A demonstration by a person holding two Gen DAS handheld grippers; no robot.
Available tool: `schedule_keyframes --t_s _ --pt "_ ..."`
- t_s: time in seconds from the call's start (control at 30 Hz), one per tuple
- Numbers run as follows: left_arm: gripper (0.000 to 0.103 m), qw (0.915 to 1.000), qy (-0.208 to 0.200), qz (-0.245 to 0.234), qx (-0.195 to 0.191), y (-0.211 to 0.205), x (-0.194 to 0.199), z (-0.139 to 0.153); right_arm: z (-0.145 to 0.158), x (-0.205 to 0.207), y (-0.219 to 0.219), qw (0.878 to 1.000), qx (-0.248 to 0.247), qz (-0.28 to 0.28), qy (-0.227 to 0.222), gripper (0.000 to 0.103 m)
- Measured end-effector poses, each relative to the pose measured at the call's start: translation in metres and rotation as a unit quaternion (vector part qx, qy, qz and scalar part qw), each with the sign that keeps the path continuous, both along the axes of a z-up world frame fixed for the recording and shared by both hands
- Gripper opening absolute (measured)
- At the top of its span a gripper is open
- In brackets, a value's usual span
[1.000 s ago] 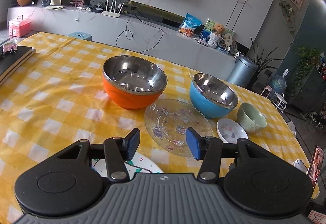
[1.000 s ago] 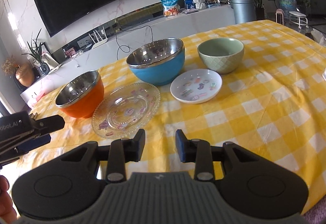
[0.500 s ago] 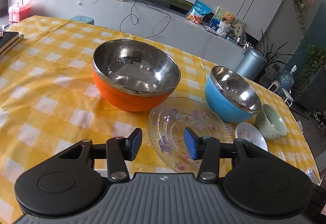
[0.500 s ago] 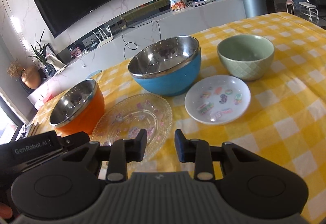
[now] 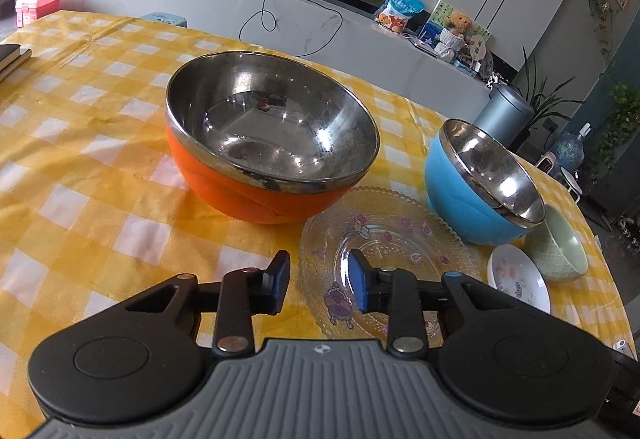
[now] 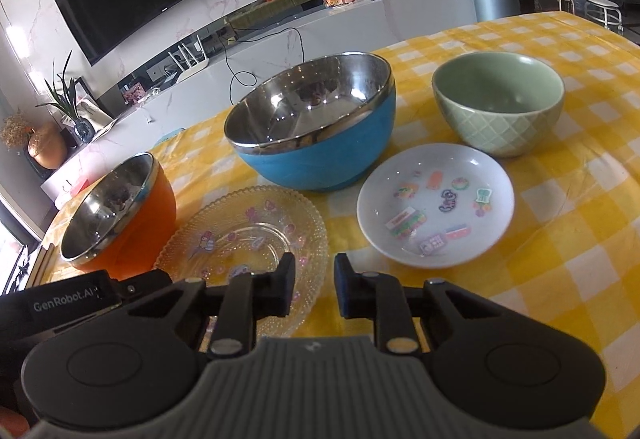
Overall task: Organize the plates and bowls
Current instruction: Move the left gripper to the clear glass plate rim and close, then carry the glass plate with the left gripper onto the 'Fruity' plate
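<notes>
Checked tablecloth (image 5: 80, 175), orange bowl (image 5: 264, 143) nearer, both grippers narrowed, empty

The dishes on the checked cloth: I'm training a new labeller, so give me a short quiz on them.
1. True or false: the glass plate is stacked inside the orange bowl.
2. Which dish sits between the blue bowl and the green bowl, nearer the camera? A) white saucer B) mug C) tray
3. Fill in: neither gripper holds ____.

Key: 1 false; 2 A, the white saucer; 3 anything.
</notes>
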State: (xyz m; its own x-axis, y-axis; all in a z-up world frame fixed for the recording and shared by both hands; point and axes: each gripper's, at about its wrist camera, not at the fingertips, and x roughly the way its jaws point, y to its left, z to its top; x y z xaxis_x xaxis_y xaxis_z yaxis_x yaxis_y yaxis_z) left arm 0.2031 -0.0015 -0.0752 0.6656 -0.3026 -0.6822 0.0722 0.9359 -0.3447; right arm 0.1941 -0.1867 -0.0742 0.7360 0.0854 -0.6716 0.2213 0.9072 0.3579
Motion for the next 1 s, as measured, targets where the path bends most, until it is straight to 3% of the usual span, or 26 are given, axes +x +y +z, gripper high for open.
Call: schedule_keyframes --t_s 0.37,1.0 --pt "0.015 1.0 0.003 0.0 0.007 -0.001 0.003 -0.004 -0.005 0.002 -0.001 1.0 0.011 -0.007 -0.004 0.01" --pt "0.014 0.9998 -0.005 -0.017 -0.002 -0.003 -0.033 0.015 0.018 -0.038 -0.008 1.0 0.008 -0.019 -0.004 0.009"
